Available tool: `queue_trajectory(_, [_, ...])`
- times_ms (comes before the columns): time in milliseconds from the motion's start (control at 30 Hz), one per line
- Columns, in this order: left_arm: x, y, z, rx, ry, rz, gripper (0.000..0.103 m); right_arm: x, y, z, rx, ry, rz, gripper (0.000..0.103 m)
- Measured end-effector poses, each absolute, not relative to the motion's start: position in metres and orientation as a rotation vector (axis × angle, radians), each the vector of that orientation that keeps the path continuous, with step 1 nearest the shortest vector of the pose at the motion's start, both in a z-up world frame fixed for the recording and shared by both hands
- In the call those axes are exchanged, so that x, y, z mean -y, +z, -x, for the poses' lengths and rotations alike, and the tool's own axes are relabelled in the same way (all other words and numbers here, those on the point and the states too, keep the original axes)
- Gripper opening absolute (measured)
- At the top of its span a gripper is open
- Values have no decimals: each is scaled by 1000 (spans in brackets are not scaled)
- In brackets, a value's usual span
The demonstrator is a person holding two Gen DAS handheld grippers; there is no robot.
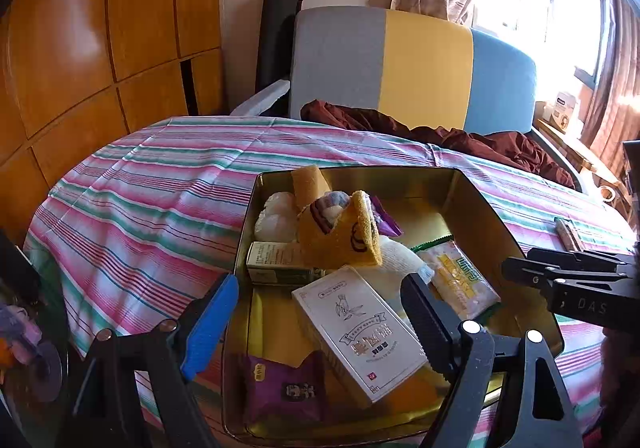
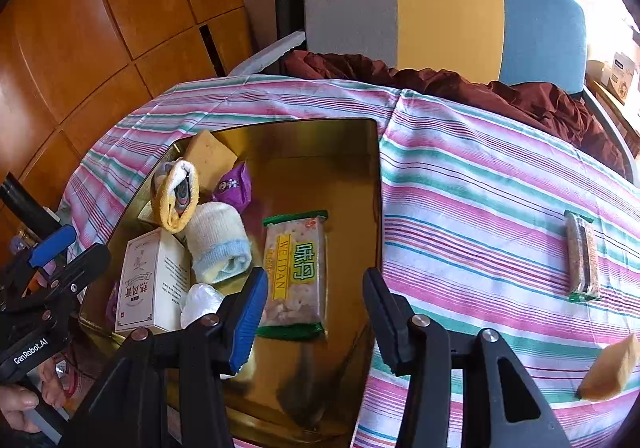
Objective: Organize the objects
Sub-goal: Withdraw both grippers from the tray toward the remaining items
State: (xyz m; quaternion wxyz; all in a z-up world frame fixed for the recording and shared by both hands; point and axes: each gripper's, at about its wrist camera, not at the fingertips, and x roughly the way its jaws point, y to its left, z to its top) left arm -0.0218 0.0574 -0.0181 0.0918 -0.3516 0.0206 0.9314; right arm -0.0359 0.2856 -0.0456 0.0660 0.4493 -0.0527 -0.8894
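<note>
As both hover, right claw (image 2: 316, 312) agape, tin (image 2: 374, 184)

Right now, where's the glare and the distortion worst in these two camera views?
Left wrist view: the window is blown out white, washing out the upper right; the wooden wardrobe bows from the fisheye lens and carries a bright sheen. Right wrist view: the gold tin mirrors light off its floor, the striped tablecloth curves strongly toward the edges, and the corners go dark.

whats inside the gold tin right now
The gold tin holds a cracker pack, a white box, a rolled white sock, a yellow sock and purple packets. Whatever lies beneath them is hidden.
</note>
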Motion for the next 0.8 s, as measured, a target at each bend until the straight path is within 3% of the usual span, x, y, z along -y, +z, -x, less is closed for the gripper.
queue_trajectory(533, [-72, -7, 21, -98, 2748, 991, 84, -430, -35, 10, 273, -2954, -1532, 50])
queue_trajectory(700, [-79, 1, 22, -98, 2732, 962, 84, -508, -30, -18, 455, -3116, -1584, 50])
queue_trajectory(800, [-87, 7, 23, -103, 2712, 947, 84, -557, -34, -37, 723, -3195, -1592, 55])
